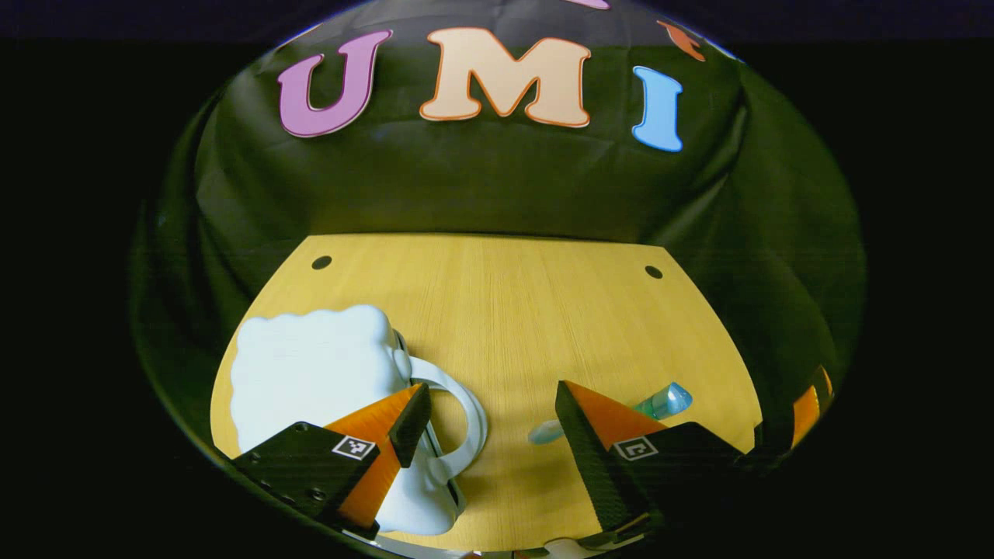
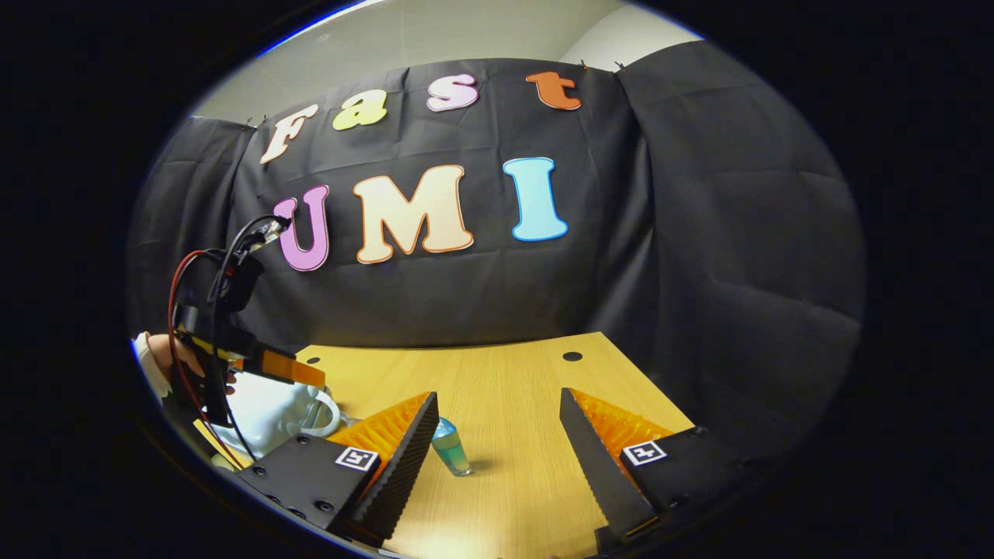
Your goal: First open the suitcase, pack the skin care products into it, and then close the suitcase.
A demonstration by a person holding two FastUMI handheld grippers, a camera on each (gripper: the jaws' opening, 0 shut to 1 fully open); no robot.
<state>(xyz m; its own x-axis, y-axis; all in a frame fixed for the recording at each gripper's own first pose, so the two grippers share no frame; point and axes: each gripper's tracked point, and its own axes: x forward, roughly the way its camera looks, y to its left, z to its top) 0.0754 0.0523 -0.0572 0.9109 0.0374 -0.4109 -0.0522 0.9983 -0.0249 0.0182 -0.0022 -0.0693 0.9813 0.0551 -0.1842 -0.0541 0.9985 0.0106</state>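
Left gripper view: white suitcase [image 1: 318, 373] lay shut at table's [image 1: 528, 310] left, handle [image 1: 458, 423] toward centre; left gripper [image 1: 489, 423] wide open, holding nothing. Blue-green bottle [image 1: 660, 402] sat right, unpacked. Right gripper [image 2: 497, 427] also agape, empty, bottle just beside its left finger. Nothing done yet; no obstacles.

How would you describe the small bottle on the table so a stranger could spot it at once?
Start at the wooden table before the black cloth wall. A white suitcase with a loop handle lies at one side; the bottle stands apart on bare wood. It is small, clear and blue-green, unlike the big, opaque white case.
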